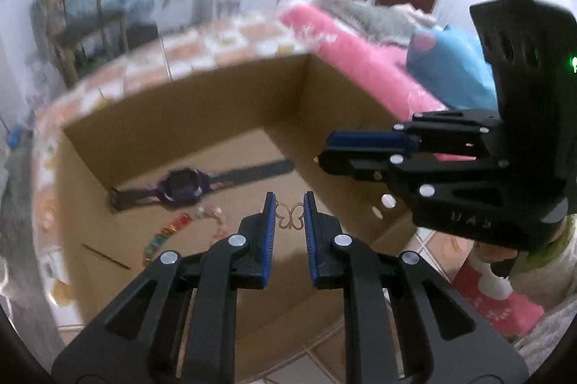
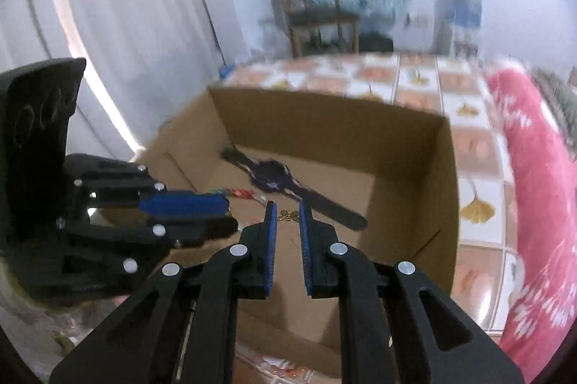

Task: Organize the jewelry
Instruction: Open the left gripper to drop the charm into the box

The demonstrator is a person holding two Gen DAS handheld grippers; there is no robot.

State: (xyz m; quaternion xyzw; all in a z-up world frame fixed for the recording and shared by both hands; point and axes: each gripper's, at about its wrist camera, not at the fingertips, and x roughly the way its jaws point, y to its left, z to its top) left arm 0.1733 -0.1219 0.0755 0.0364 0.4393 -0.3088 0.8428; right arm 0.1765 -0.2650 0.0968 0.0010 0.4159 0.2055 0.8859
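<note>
Tiled floor [image 2: 472, 174] surrounds a cardboard box [image 1: 202, 117] — inside lie a watch [image 1: 180, 187] and butterfly pendant [image 1: 290, 217]. Left gripper [image 1: 289, 203] and right gripper [image 2: 288, 209] hover above the box — both spread, holding nothing.

Both wrist cameras look forward and down along their own fingers into the open cardboard box [image 1: 202, 102], from close above its near edge. The left wrist view faces the box from its left, the right wrist view from its right [image 2: 414, 145]. The 2 views share the box floor and each other's gripper.
</note>
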